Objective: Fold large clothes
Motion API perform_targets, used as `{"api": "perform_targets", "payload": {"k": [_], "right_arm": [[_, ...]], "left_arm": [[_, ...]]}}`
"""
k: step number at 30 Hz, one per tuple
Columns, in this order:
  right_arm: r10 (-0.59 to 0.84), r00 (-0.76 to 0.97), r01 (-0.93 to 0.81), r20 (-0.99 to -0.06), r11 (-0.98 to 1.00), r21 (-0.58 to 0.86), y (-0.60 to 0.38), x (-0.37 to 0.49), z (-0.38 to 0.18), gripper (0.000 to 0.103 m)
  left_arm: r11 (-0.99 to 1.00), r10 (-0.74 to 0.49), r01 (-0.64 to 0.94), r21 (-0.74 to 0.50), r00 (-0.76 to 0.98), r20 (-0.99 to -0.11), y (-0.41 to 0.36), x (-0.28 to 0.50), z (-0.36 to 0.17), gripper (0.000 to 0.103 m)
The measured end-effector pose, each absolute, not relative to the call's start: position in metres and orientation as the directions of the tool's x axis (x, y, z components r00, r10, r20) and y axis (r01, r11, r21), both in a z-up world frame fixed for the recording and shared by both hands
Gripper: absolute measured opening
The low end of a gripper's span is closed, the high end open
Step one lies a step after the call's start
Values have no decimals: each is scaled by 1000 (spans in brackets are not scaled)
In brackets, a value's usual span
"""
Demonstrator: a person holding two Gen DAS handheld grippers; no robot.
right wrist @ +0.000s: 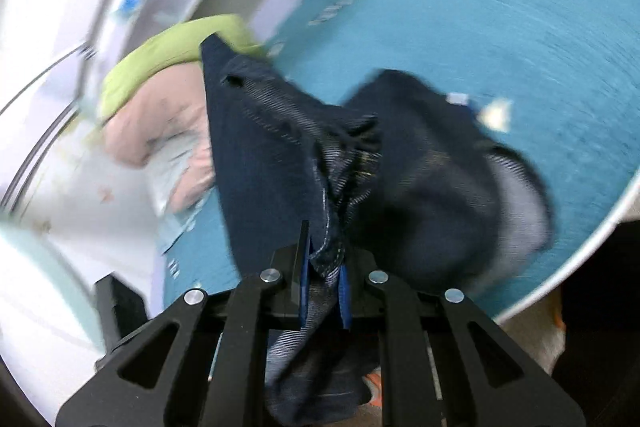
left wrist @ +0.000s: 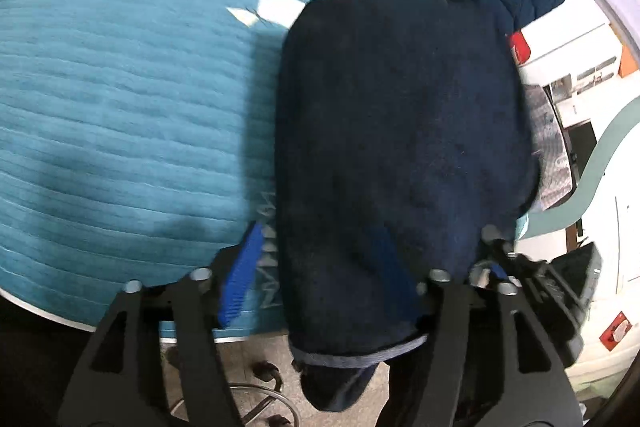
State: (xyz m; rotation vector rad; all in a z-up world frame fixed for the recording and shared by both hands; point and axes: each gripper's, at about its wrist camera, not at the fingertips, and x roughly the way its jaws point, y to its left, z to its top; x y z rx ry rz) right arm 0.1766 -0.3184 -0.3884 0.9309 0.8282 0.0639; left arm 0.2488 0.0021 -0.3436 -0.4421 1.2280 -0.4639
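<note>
The left gripper point(left wrist: 362, 263) points forward over the near edge of the teal bedspread point(left wrist: 120, 99), jaws spread wide; the dark navy garment point(left wrist: 400, 147) lies draped between its fingers, not visibly pinched. The right gripper point(right wrist: 325, 267) is clenched on a stitched edge of the same garment point(right wrist: 280, 155), holding bunched cloth above the bedspread point(right wrist: 520, 47).
</note>
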Motion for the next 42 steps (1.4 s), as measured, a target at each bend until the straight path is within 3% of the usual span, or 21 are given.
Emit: {"api": "perform_targets", "payload": {"k": [4,13,15,17,18,31,36,38,42], "right_arm": [[347,635,413,-690,603,683,-338,172,-422,14],[322,603,462,-730,606,648,-364,154,-412,24],[291,601,486,-744,606,629,-375,149,-406,33],[274,572,534,-773,591,605,-387,147,-412,60],[287,564,548,-774,572,611,-393,146,-419,64],[464,579,503,-670,444,742,-408,175,-447,73],[585,565,403,-582,421,813,-392,195,-444,73],[570,549,404,-611,460,791,-390,201,-443,73],[583,549,425,-599,423,801,-392,208,-457,73]], "left_arm": [[865,-502,128,-486,211,-839,-23,258,-366,69],[889,-457,121,-442,180,-871,-29,261,-386,75],[899,-436,145,-414,188,-880,-32,260,-384,75],[903,-425,157,-400,189,-885,-39,259,-381,75],[905,-420,158,-395,188,-888,-41,260,-382,75],[918,-381,187,-349,185,-906,-62,264,-380,75],[894,-441,163,-418,152,-884,-62,265,-383,75],[855,-515,141,-499,108,-851,-63,265,-387,75],[858,-509,143,-493,114,-853,-71,265,-390,77]]}}
